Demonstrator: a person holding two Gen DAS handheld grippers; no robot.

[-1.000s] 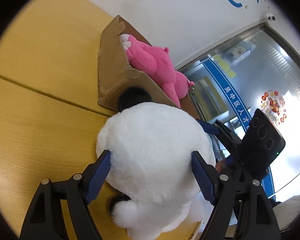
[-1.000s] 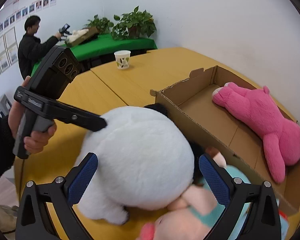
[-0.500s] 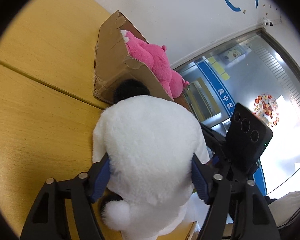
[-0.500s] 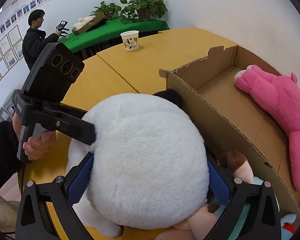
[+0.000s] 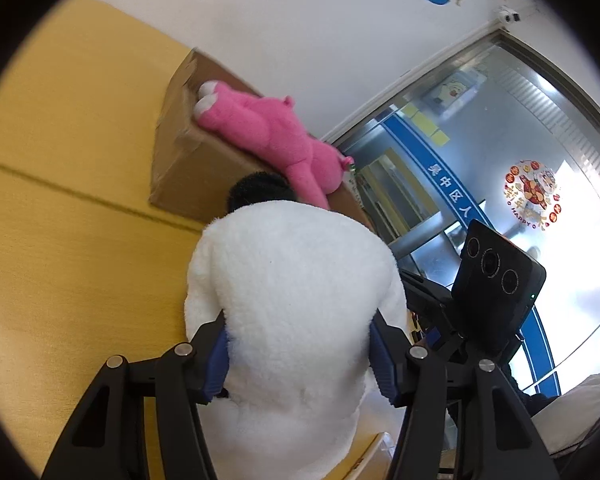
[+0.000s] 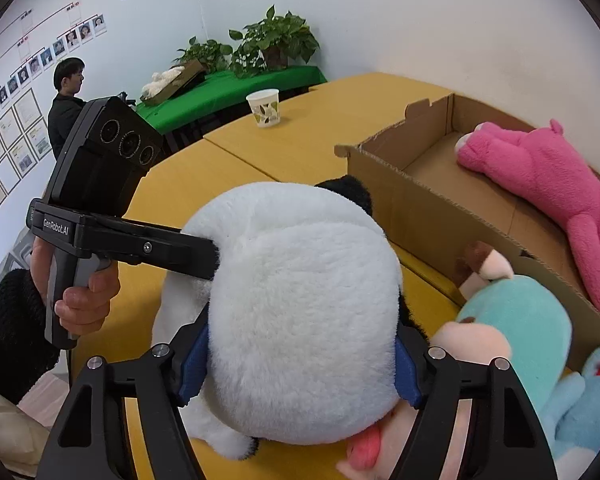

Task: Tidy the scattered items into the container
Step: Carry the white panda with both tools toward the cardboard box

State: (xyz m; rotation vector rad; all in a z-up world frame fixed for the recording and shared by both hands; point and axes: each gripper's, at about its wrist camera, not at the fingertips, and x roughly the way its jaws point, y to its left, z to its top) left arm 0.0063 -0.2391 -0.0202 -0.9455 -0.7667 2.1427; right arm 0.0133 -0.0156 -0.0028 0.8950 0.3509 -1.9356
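Both the left tongs [image 5: 300,356] and right tongs [image 6: 300,368] squeeze the white panda plush [image 6: 300,312]. Only the pink plush [image 6: 548,176] lies in the cardboard box [image 6: 404,200]; the teal doll [image 6: 516,328] waits on the counter [image 6: 340,120].

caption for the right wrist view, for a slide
Both grippers clamp a white plush toy beside the cardboard box holding a pink plush.

- Your left wrist view sat close behind the white plush toy [image 5: 296,312], facing the cardboard box [image 5: 188,156].
- Your right wrist view shared both, from the side.
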